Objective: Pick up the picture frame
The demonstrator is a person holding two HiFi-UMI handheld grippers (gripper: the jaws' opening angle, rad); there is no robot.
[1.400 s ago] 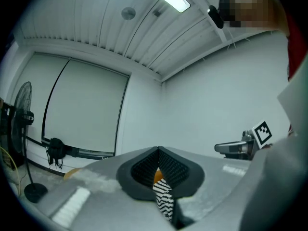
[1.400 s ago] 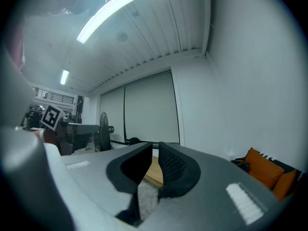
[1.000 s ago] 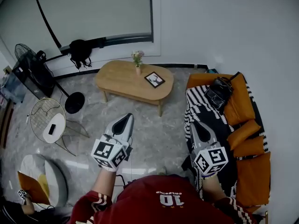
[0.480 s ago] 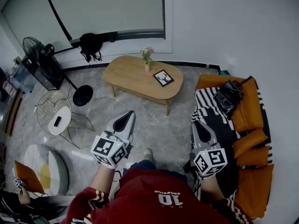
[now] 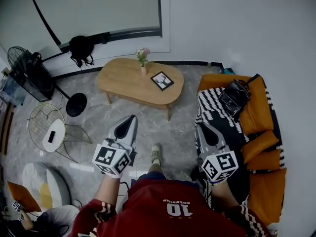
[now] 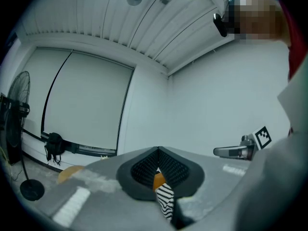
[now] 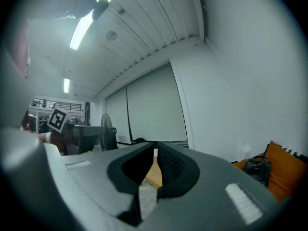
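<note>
The picture frame (image 5: 162,81), black-edged with a white print, lies flat on the right part of the oval wooden coffee table (image 5: 123,80), beside a small vase of flowers (image 5: 143,63). Both grippers hang well short of the table, over the floor, pointing level towards it. My left gripper (image 5: 131,118) (image 6: 158,150) is shut and empty. The jaws of my right gripper (image 5: 201,127) (image 7: 154,146) are closing; a thin gap remains and nothing is between them. In the right gripper view a strip of the table's wood shows through that gap.
An orange sofa (image 5: 261,132) with a black-and-white striped blanket (image 5: 217,107) and a black bag (image 5: 233,97) runs along the right. At left stand a fan (image 5: 27,68) and a round wire side table (image 5: 47,130). A shoe (image 5: 155,154) is on the marble floor between the grippers.
The person has stepped towards the table; a shoe has come into view between the grippers. Both grippers sit slightly lower in the head view, still pointing at the table.
</note>
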